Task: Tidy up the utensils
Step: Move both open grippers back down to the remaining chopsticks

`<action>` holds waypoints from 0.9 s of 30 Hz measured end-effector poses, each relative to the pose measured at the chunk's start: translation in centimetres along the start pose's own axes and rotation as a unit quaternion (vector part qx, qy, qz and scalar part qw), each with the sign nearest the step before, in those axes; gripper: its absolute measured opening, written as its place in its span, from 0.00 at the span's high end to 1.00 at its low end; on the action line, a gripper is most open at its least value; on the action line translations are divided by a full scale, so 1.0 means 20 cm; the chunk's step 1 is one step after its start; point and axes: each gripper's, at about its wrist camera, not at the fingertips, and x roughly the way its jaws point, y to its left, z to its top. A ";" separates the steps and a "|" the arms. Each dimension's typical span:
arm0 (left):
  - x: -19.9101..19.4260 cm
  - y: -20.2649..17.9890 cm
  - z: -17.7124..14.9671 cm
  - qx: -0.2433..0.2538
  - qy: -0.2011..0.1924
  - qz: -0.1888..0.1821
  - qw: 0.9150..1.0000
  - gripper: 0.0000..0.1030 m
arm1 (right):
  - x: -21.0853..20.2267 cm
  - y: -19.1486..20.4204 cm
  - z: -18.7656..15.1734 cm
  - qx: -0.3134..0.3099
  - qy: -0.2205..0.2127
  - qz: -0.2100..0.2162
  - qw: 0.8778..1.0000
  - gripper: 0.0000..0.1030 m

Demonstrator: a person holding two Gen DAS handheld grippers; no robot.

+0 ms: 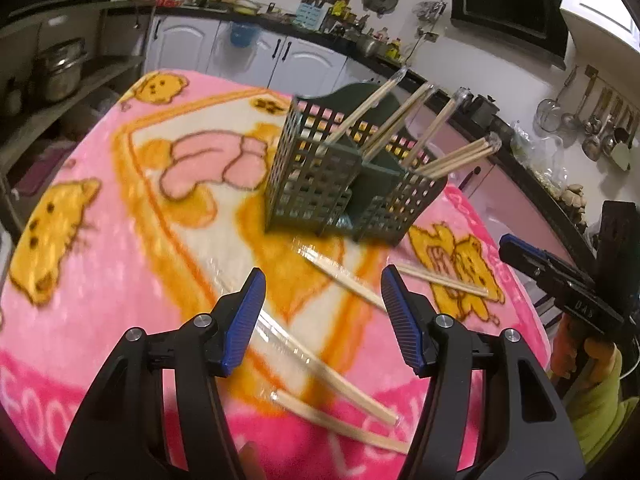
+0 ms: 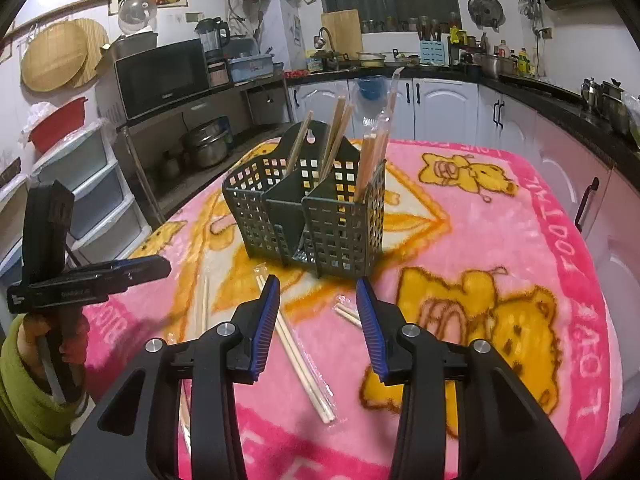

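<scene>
From the left wrist view, the left gripper (image 1: pixel 322 322) hangs over the pink blanket (image 1: pixel 100 280) that covers the tabletop. Its jaws are spread apart and nothing is between the pads. A wrapped pair of chopsticks (image 1: pixel 320 372) lies on the blanket just under the jaws and a little nearer to the camera. Its long axis runs diagonally, from below the left jaw toward the lower right, so it crosses the line of the jaws at a slant. A second pair (image 1: pixel 344 420) lies nearer still, almost parallel to the first. Another wrapped pair (image 1: pixel 344 276) lies ahead of the jaws and slightly right, toward the green utensil basket (image 1: pixel 344 188). A further pair (image 1: pixel 440 278) lies to the right of the right jaw. The basket stands ahead of the jaws, with several pairs already upright in it. The right gripper (image 1: pixel 532 264) comes in from the right edge.

From the right wrist view, the right gripper (image 2: pixel 316 322) has its jaws spread too, a bit narrower, and empty. A wrapped pair (image 2: pixel 304 364) lies under the gap, starting near the left jaw and running toward the camera and right. A short end of another pair (image 2: pixel 348 314) shows just left of the right jaw. The basket (image 2: pixel 308 220) is straight ahead. I judge each gripper is nearest to the pair beneath it, and the wrist may need some turning to close across the sticks.
</scene>
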 end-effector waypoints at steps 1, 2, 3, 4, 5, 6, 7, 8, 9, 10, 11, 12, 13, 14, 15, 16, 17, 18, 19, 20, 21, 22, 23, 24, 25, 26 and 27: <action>0.00 0.01 -0.02 -0.002 0.003 0.000 1.000 0.49 | 0.00 0.00 0.00 -0.001 0.001 -0.001 1.000 0.63; 0.00 0.02 -0.03 -0.004 0.004 0.002 1.000 0.49 | 0.01 0.01 -0.01 -0.003 0.004 -0.002 1.000 0.63; 0.00 0.02 -0.03 -0.006 0.006 0.003 1.000 0.49 | 0.01 0.01 -0.01 -0.004 0.005 -0.002 1.000 0.63; 0.00 0.03 -0.04 -0.007 0.008 0.003 1.000 0.49 | 0.02 0.01 -0.02 -0.006 0.007 -0.003 1.000 0.63; 0.00 0.03 -0.05 -0.009 0.008 0.004 1.000 0.49 | 0.02 0.02 -0.02 -0.007 0.008 -0.004 1.000 0.63; 0.00 0.04 -0.05 -0.010 0.009 0.004 1.000 0.49 | 0.02 0.02 -0.03 -0.008 0.009 -0.004 1.000 0.62; 0.00 0.04 -0.06 -0.010 0.011 0.004 1.000 0.49 | 0.03 0.02 -0.03 -0.010 0.010 -0.004 1.000 0.62; 0.01 0.04 -0.07 -0.011 0.014 0.005 1.000 0.49 | 0.03 0.03 -0.03 -0.011 0.011 -0.005 1.000 0.62; 0.01 0.04 -0.08 -0.011 0.016 0.006 1.000 0.49 | 0.03 0.03 -0.03 -0.012 0.012 -0.005 1.000 0.61; 0.01 0.05 -0.09 -0.011 0.018 0.006 1.000 0.49 | 0.04 0.04 -0.04 -0.015 0.013 -0.007 1.000 0.60; 0.02 0.05 -0.10 -0.013 0.020 0.007 1.000 0.46 | 0.04 0.04 -0.04 -0.017 0.013 -0.008 1.000 0.60; 0.02 0.05 -0.11 -0.014 0.023 0.007 1.000 0.45 | 0.04 0.04 -0.04 -0.019 0.014 -0.010 1.000 0.58; 0.02 0.05 -0.12 -0.015 0.025 0.007 1.000 0.43 | 0.05 0.04 -0.04 -0.020 0.014 -0.012 1.000 0.58; 0.03 0.06 -0.13 -0.016 0.028 0.006 0.999 0.43 | 0.05 0.04 -0.05 -0.021 0.015 -0.013 1.000 0.56; 0.03 0.06 -0.14 -0.017 0.031 0.006 0.999 0.43 | 0.06 0.04 -0.05 -0.023 0.017 -0.015 0.999 0.55; 0.03 0.06 -0.15 -0.017 0.034 0.006 0.999 0.43 | 0.07 0.05 -0.05 -0.025 0.019 -0.017 0.999 0.55; 0.03 0.06 -0.16 -0.018 0.036 0.006 0.999 0.42 | 0.08 0.05 -0.06 -0.026 0.021 -0.017 0.999 0.54; 0.04 0.06 -0.17 -0.019 0.039 0.006 0.999 0.41 | 0.09 0.04 -0.06 -0.026 0.024 -0.019 0.999 0.53; 0.04 0.07 -0.18 -0.020 0.043 0.006 0.999 0.38 | 0.10 0.04 -0.06 -0.026 0.026 -0.020 0.999 0.52; 0.04 0.07 -0.19 -0.021 0.047 0.006 0.999 0.35 | 0.11 0.04 -0.07 -0.025 0.028 -0.020 0.999 0.52; 0.04 0.07 -0.20 -0.021 0.048 0.005 0.999 0.35 | 0.12 0.03 -0.07 -0.024 0.031 -0.021 0.999 0.52; 0.04 0.08 -0.21 -0.022 0.052 0.004 0.998 0.35 | 0.13 0.02 -0.08 -0.024 0.034 -0.024 0.999 0.52; 0.03 0.08 -0.23 -0.022 0.056 0.004 0.998 0.35 | 0.14 0.02 -0.09 -0.024 0.036 -0.026 0.999 0.51; 0.03 0.09 -0.25 -0.024 0.061 0.004 0.998 0.35 | 0.15 0.02 -0.09 -0.024 0.038 -0.027 0.999 0.51; 0.04 0.10 -0.26 -0.027 0.064 0.003 0.998 0.35 | 0.15 0.01 -0.09 -0.023 0.039 -0.028 0.999 0.51; 0.04 0.11 -0.28 -0.029 0.067 0.004 0.997 0.35 | 0.16 0.01 -0.10 -0.022 0.041 -0.029 0.998 0.51; 0.04 0.12 -0.29 -0.032 0.070 0.004 0.997 0.35 | 0.17 0.00 -0.10 -0.022 0.042 -0.030 0.998 0.51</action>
